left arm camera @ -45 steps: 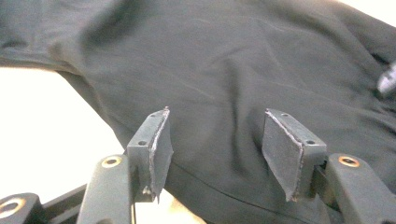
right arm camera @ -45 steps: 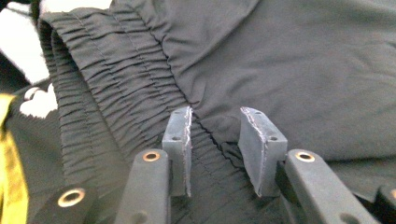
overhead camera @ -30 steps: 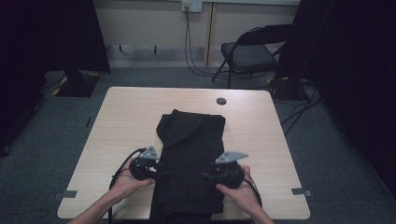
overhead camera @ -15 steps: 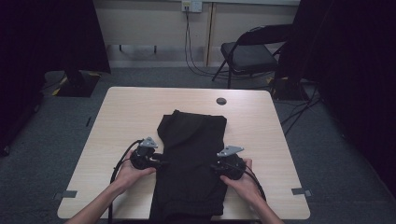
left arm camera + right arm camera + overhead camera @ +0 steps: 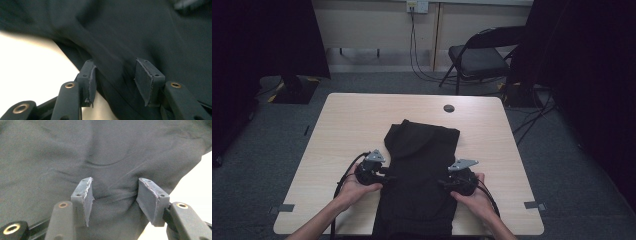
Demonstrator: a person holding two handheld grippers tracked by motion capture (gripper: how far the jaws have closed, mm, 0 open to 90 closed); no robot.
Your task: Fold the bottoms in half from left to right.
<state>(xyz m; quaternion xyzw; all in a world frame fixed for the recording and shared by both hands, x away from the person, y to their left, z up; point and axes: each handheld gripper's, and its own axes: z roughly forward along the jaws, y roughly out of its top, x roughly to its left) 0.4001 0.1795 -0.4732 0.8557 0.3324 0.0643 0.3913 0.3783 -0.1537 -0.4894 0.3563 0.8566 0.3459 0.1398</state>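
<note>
Both grippers, left gripper (image 5: 113, 75) and right gripper (image 5: 113, 198), gape half-open (cloth between) over black garment (image 5: 422, 170).

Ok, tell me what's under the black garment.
The black fabric garment lies on the light wooden table. Bare tabletop shows around it; anything beneath the cloth is hidden.

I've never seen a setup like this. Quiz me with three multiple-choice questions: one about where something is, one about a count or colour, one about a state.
1. Where does the small dark round spot lie on the table?
A. beyond the garment, near the far edge
B. under the left hand
C. at the near right corner

2. What colour is the garment?
A. white
B. black
C. red

3. How do the left gripper and the right gripper stand?
A. both open, cloth between the jaws
B. both clamped flat
C. lifted high above the table

Answers: 1 A, it sits past the cloth; 2 B, black in all views; 3 A, gaps show beside the pads.
</note>
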